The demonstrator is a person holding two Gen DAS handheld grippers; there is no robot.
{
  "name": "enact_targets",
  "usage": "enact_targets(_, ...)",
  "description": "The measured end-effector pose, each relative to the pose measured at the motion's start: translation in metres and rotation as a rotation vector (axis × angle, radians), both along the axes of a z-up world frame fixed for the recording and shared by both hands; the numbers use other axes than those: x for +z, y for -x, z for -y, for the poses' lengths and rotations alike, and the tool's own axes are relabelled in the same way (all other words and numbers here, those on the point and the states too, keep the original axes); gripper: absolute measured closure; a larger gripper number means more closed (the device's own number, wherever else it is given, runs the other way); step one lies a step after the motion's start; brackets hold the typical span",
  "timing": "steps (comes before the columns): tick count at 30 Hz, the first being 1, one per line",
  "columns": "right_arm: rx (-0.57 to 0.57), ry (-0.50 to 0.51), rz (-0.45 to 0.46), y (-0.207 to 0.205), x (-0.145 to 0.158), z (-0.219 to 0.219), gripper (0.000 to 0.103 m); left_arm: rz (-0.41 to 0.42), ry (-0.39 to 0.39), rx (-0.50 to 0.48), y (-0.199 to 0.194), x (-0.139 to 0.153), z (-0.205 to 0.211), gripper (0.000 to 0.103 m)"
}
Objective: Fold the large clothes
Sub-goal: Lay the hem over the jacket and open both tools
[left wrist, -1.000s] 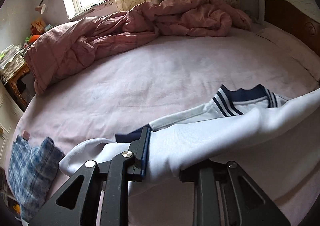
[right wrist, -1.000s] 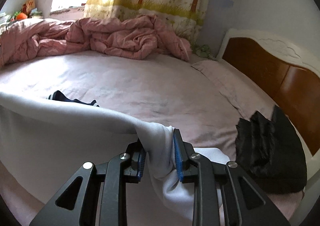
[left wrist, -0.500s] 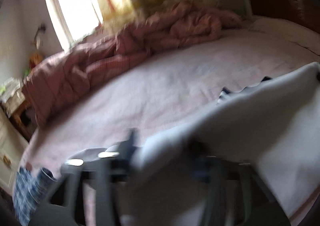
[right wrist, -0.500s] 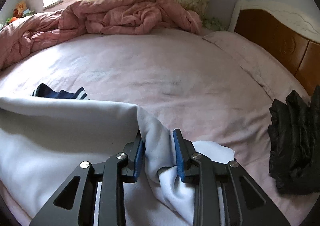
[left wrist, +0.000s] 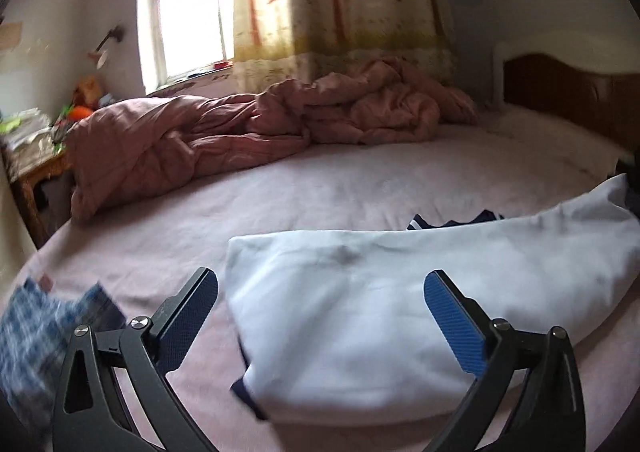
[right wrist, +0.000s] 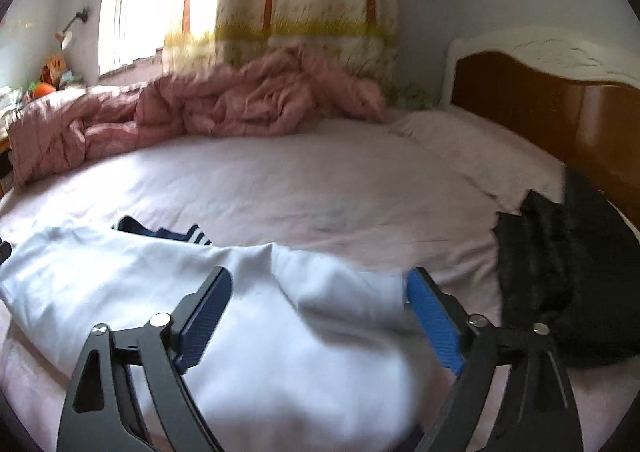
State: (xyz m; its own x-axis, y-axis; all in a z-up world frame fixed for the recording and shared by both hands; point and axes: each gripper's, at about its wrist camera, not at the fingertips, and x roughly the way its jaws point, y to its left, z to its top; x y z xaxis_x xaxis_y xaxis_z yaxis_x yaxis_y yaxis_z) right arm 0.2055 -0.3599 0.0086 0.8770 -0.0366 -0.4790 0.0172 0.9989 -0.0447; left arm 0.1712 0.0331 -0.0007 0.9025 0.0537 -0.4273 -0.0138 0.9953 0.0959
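Observation:
A white garment (left wrist: 400, 292) with a navy striped collar (left wrist: 452, 221) lies folded over on the pink bed sheet (left wrist: 280, 204). It also shows in the right wrist view (right wrist: 260, 312), its collar (right wrist: 168, 234) peeking out behind the fold. My left gripper (left wrist: 320, 292) is open, its blue pads wide apart above the garment's left part. My right gripper (right wrist: 320, 296) is open too, jaws spread over the garment's right end. Neither holds the cloth.
A crumpled pink quilt (left wrist: 260, 124) lies along the bed's far side under the window. A black garment (right wrist: 568, 276) sits at the right by the wooden headboard (right wrist: 552, 108). A blue plaid cloth (left wrist: 44, 328) lies at the bed's left edge. A cluttered side table (left wrist: 32, 156) stands left.
Both grippers were shut on the white garment and held it lifted; now both have opened and let it go, and the garment lies folded on the bed.

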Motion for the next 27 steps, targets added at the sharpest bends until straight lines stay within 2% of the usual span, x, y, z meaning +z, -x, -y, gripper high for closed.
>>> enact_targets(5, -0.006, -0.091, -0.017, 0.038, -0.011, 0.020, 0.000, -0.047, -0.010, -0.001, 0.020, -0.017, 0.006, 0.000)
enact_targets(9, -0.034, -0.080, -0.036, 0.057, -0.024, 0.023, 0.000, -0.078, -0.005, -0.016, 0.033, -0.031, 0.017, 0.000)
enact_targets(13, -0.021, -0.052, -0.052, 0.063, -0.032, 0.016, 0.000, -0.044, -0.020, 0.019, 0.049, -0.038, 0.024, 0.000)
enact_targets(16, -0.018, -0.006, -0.025, 0.066, -0.032, 0.005, 0.000, -0.002, -0.029, 0.058, 0.058, -0.038, 0.025, 0.000)
enact_targets(27, 0.009, -0.047, -0.026, 0.067, -0.034, -0.007, 0.000, 0.006, 0.003, 0.070, 0.053, -0.043, 0.020, 0.000)
